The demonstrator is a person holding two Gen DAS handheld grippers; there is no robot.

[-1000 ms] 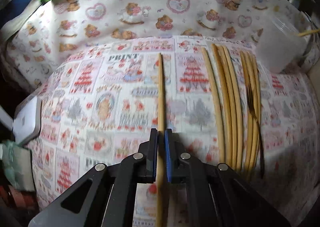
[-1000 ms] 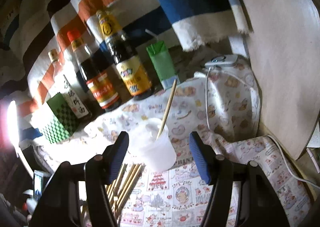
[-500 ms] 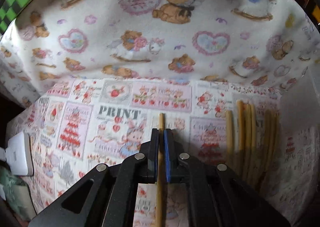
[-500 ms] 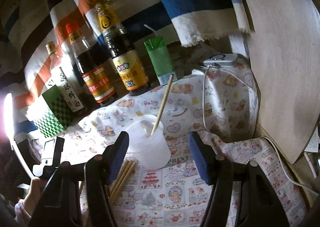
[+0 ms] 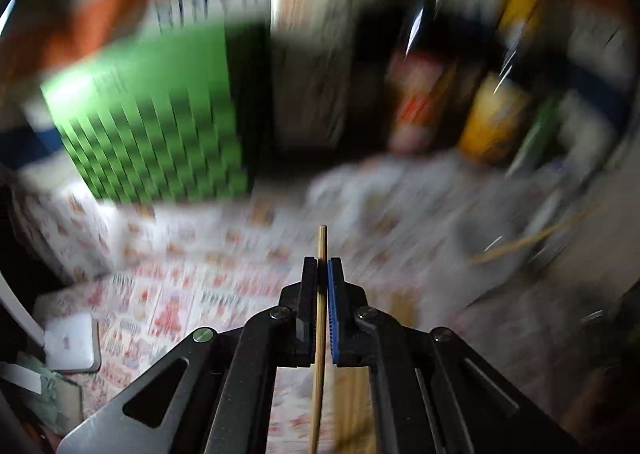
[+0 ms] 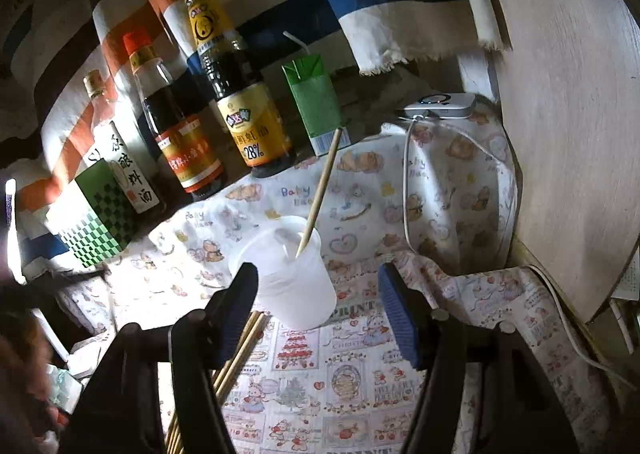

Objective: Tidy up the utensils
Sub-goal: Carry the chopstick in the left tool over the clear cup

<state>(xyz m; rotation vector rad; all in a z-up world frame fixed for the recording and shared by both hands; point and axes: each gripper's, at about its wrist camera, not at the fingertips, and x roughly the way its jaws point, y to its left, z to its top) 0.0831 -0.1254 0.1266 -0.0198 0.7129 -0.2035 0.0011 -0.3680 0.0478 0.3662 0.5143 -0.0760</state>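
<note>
Wooden and pale, a single chopstick [image 5: 320,318] sits pinched between the pads of the left gripper [image 5: 322,266], whose jaws are pressed tight against it; its tip pokes out just past the fingertips [image 5: 310,274] and its shaft runs back under the gripper toward us; everything beyond it in the left wrist view is smeared with motion blur, though we make out the printed tablecloth [image 5: 180,294] well below and a green checkered box [image 5: 160,133] at the back. From the right wrist view we see the right gripper [image 6: 316,286] with its jaws standing apart and nothing between the pads; its blue-faced fingers [image 6: 394,314] sit to either side of a translucent white cup [image 6: 296,286] without touching it, the cup standing upright on the cloth just ahead of them; another chopstick [image 6: 320,189] leans in that cup, its upper end tilted toward the back; a bundle of chopsticks [image 6: 236,350] lies flat on the cloth just left of the cup, partly hidden behind the left finger. Behind stand three sauce bottles [image 6: 244,105], a green carton [image 6: 316,101] and the checkered box; a white device [image 6: 440,105] with a cable rests at the far right.
</note>
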